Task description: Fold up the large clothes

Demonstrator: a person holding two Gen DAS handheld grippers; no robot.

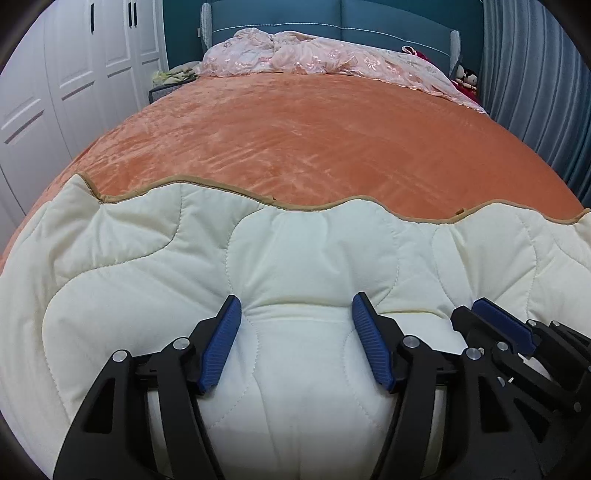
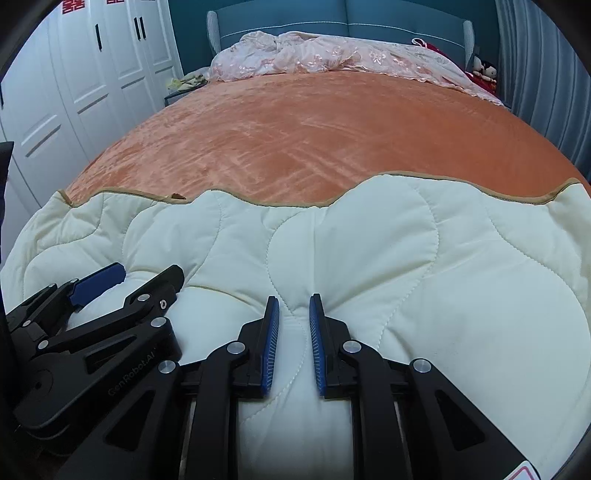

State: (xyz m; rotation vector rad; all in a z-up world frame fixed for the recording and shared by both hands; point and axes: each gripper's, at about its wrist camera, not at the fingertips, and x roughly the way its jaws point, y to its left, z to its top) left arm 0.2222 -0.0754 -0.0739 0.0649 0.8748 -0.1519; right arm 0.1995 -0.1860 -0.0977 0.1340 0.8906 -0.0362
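Note:
A cream quilted cover (image 1: 314, 251) with a tan trimmed edge lies folded across the near end of the bed, also seen in the right wrist view as the cream cover (image 2: 388, 258). My left gripper (image 1: 295, 302) hovers over it with its blue pads wide apart and nothing pressed between them, so it is open. Right beside it, my right gripper (image 2: 293, 299) stands nearly closed, pinching a ridge of the cover, and creases fan out from its tips. Each wrist view shows the other tool: the right gripper (image 1: 467, 310) at the right, the left gripper (image 2: 151, 271) at the left.
The orange velvet bedspread (image 1: 314, 136) stretches beyond the cover. Crumpled pink lace bedding (image 1: 314, 55) lies against the blue headboard (image 1: 280, 14). White wardrobe doors (image 1: 74, 66) stand on the left, a grey curtain (image 1: 535, 74) on the right, and soft toys (image 1: 467, 77) by the far right corner.

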